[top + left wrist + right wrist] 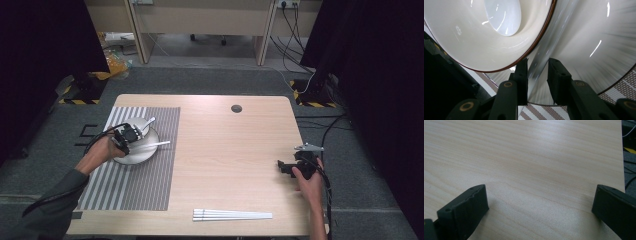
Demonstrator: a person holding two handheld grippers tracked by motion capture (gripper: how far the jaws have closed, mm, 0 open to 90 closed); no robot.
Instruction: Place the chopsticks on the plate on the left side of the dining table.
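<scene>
Left gripper [131,135] at round white brown-rimmed plate [135,152] on striped placemat [150,185], table's left.
We note its jaws pinching a thin white utensil handle [537,72] over the plate; right gripper [284,166] spread wide, empty, near right.

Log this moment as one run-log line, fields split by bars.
left gripper: jaws astride rim of shallow grey plate on striped placemat | cream brown-rimmed bowl: on plate | right gripper: open over bare wooden table
</scene>
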